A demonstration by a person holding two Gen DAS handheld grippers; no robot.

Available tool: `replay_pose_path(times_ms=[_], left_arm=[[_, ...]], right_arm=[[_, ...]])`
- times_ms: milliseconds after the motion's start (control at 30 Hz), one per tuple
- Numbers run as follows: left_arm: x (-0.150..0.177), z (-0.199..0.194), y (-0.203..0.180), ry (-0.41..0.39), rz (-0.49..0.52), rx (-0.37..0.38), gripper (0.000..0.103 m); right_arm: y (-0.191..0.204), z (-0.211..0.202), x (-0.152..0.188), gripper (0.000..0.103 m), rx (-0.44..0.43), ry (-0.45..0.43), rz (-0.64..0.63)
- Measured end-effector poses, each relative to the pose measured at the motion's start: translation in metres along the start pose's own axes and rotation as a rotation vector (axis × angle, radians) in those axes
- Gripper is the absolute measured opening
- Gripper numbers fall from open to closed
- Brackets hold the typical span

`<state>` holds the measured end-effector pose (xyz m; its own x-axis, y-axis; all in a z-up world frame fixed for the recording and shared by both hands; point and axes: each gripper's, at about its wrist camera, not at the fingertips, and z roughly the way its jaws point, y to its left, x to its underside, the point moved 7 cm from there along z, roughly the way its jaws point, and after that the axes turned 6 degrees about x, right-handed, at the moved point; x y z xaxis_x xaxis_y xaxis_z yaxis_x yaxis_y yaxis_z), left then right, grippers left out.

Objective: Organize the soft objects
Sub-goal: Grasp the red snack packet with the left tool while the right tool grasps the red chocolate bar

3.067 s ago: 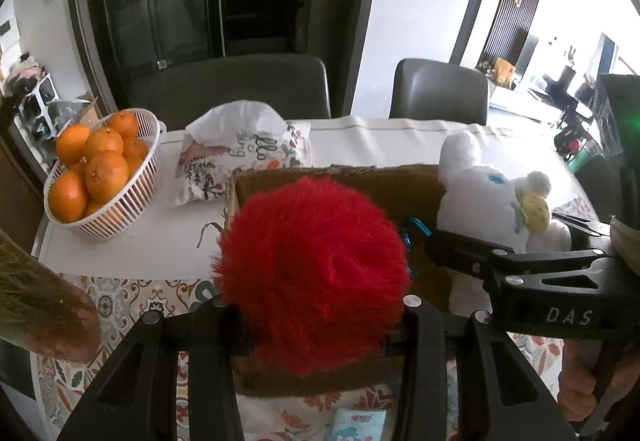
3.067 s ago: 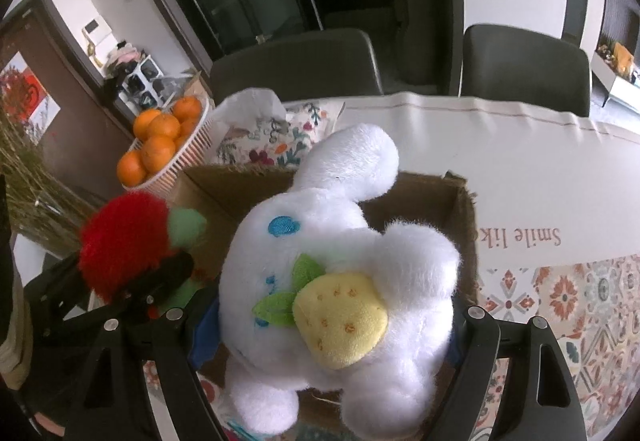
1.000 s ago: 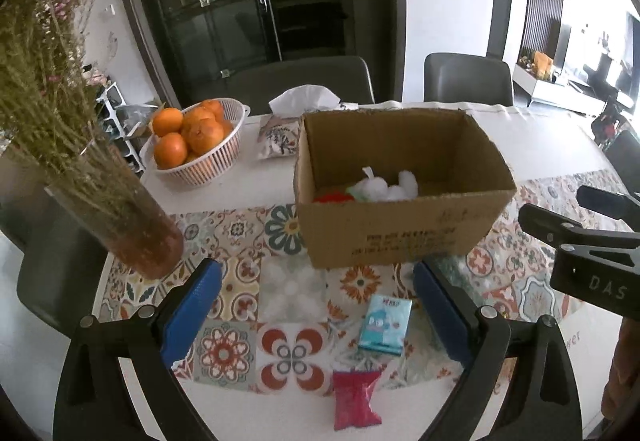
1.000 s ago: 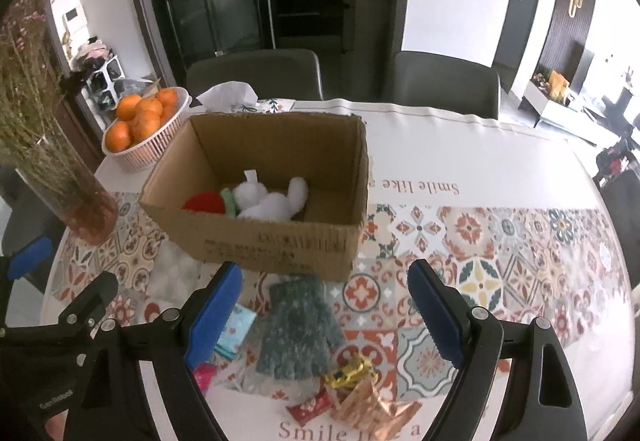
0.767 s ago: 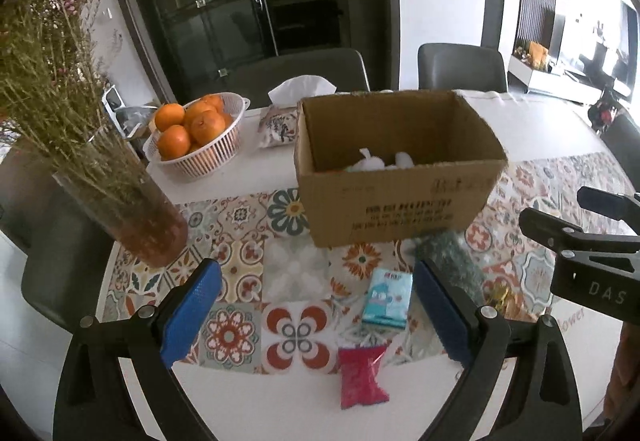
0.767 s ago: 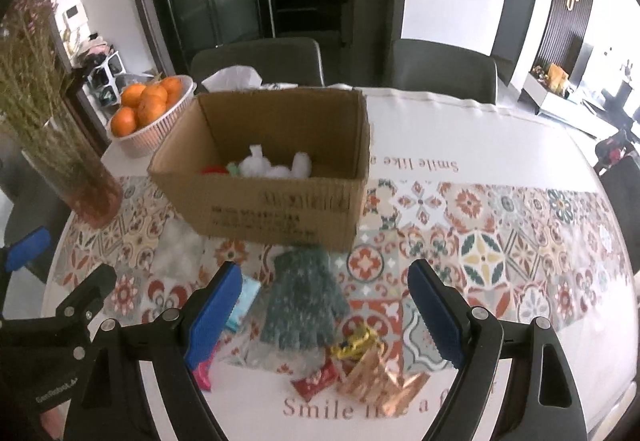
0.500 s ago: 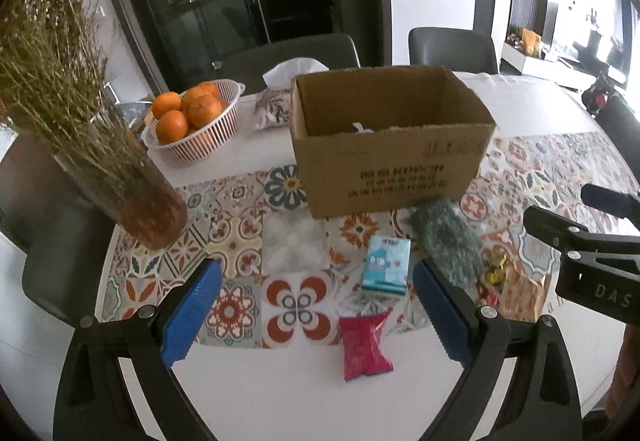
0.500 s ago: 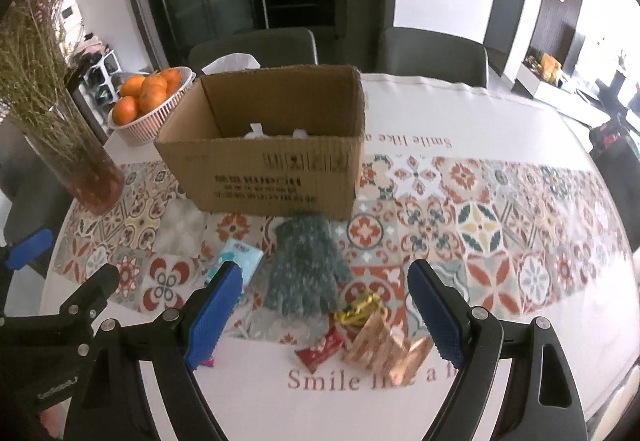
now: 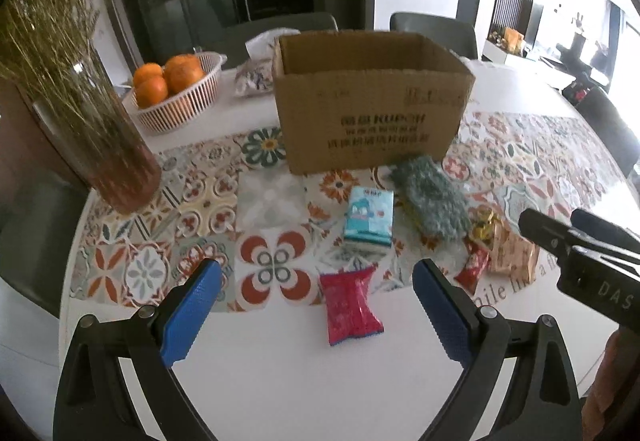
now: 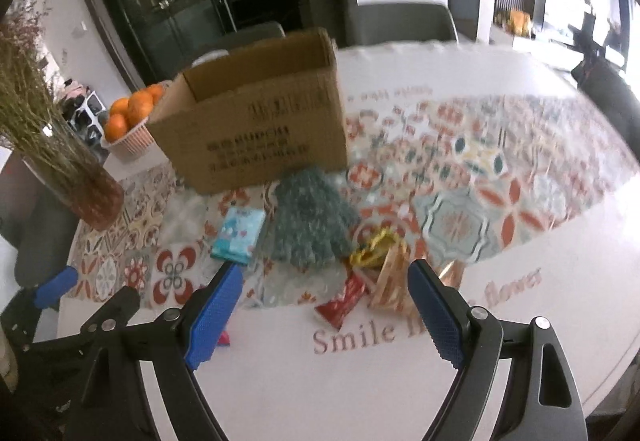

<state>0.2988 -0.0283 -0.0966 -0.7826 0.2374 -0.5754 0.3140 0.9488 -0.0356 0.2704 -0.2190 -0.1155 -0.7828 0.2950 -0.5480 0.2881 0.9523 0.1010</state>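
Both grippers hover with jaws apart and empty: the left gripper (image 9: pixel 316 283) at lower centre above a red packet (image 9: pixel 349 304), the right gripper (image 10: pixel 322 285) below the green knitted glove (image 10: pixel 308 219), mid-frame before the cardboard box (image 10: pixel 256 129); pinching the glove's bulk looks the surest lift

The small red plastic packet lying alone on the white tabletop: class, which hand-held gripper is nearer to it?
Left. The left hand-held gripper frames the small red plastic packet between its open fingers; the right hand-held gripper sits off to its side.

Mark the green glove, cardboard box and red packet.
green glove (image 10: pixel 308 219), right wrist view, middle of palm.
cardboard box (image 9: pixel 372 125), left wrist view, printed front wall.
red packet (image 9: pixel 349 303), left wrist view, centre.
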Motion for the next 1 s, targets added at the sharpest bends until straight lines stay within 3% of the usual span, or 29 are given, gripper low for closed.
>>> replay_pose_path(times_ms=[200, 433, 1000], left_arm=[[0.013, 0.021, 0.000, 0.069, -0.015, 0.021, 0.097], [0.023, 0.047, -0.003, 0.151, -0.014, 0.051, 0.094], [0.041, 0.100, 0.006, 0.284, -0.116, 0.093, 0.073]], right_arm=[[-0.007, 0.032, 0.021, 0.084, -0.039, 0.122, 0.088], [-0.015, 0.063, 0.038, 0.074, -0.045, 0.225, 0.175], [-0.017, 0.106, 0.049, 0.060, -0.023, 0.298, 0.256]])
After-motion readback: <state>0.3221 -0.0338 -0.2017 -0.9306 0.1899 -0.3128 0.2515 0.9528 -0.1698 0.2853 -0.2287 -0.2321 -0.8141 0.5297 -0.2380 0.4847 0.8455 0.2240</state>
